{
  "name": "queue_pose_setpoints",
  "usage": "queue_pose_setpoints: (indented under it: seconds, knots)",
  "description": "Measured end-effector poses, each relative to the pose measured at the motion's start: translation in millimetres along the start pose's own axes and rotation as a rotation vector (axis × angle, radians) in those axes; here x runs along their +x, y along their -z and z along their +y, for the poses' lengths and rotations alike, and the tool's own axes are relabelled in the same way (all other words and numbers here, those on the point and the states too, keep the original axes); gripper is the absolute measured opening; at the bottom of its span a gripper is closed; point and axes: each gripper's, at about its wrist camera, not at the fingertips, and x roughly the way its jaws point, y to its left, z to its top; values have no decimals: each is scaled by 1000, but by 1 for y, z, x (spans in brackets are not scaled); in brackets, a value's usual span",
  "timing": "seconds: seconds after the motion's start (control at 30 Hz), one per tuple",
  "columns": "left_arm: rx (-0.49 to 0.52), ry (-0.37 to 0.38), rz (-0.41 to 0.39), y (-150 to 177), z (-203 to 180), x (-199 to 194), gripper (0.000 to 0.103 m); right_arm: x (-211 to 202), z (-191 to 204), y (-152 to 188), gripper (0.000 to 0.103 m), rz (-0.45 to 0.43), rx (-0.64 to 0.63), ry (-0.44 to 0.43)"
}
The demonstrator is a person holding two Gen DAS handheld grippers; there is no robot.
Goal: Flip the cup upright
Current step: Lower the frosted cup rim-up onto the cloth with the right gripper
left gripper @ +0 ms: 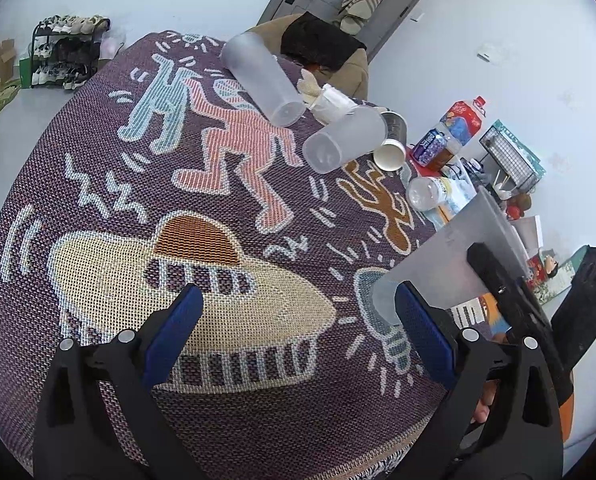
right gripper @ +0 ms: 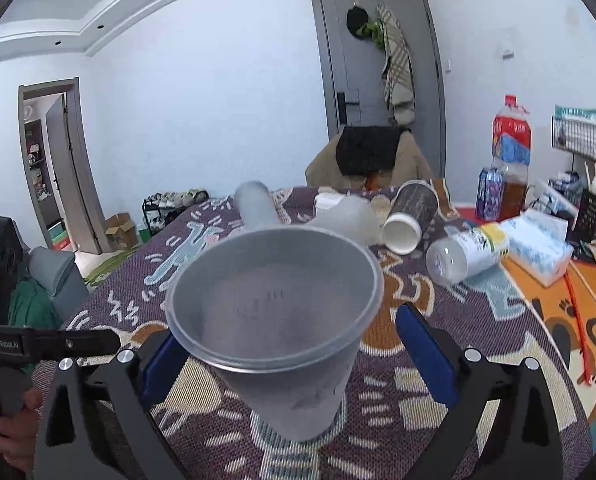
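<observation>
A frosted plastic cup stands upright on the patterned cloth, mouth up, between the fingers of my right gripper. The jaws are spread wide and the blue pads stand apart from the cup wall. The same cup shows in the left wrist view at the right, with the other gripper beside it. My left gripper is open and empty above the cloth. Two more frosted cups lie on their sides at the far end.
A dark paper cup and a clear plastic bottle lie on their sides. Drink bottles, a tissue pack and a wire rack crowd the right side. A chair with a coat stands behind the table.
</observation>
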Motion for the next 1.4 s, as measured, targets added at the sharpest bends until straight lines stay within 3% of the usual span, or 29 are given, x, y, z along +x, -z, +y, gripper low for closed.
queue_pose_setpoints:
  seconds: [0.5, 0.87, 1.4]
  knots:
    - [85, 11, -48, 10, -36, -24, 96, -45, -22, 20, 95, 20, 86, -2]
    - [245, -91, -167, 33, -87, -43, 97, -90, -45, 33, 95, -9, 111, 4]
    - [349, -208, -337, 69, -123, -75, 97, -125, -50, 45, 95, -18, 89, -26]
